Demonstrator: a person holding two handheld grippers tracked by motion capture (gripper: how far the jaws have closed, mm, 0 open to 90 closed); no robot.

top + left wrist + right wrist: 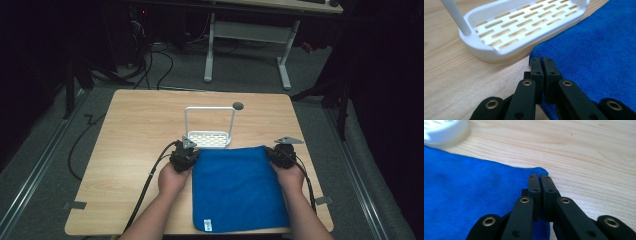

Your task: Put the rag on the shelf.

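Cloth first: a soft blue microfibre towel point(235, 187) lies flat just in front of the white slotted plastic caddy point(209, 138). I have my left gripper point(541, 60) and right gripper point(539, 177) pinched on its two far corners; it should lift limp, light, sagging between them.

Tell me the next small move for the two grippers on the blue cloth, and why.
Probably lift both far corners together and bring them toward the person, starting a fold. The left gripper and right gripper each have jaws closed at a far corner of the blue cloth, which lies flat on the table. The white rack sits just beyond, so pulling back avoids it.
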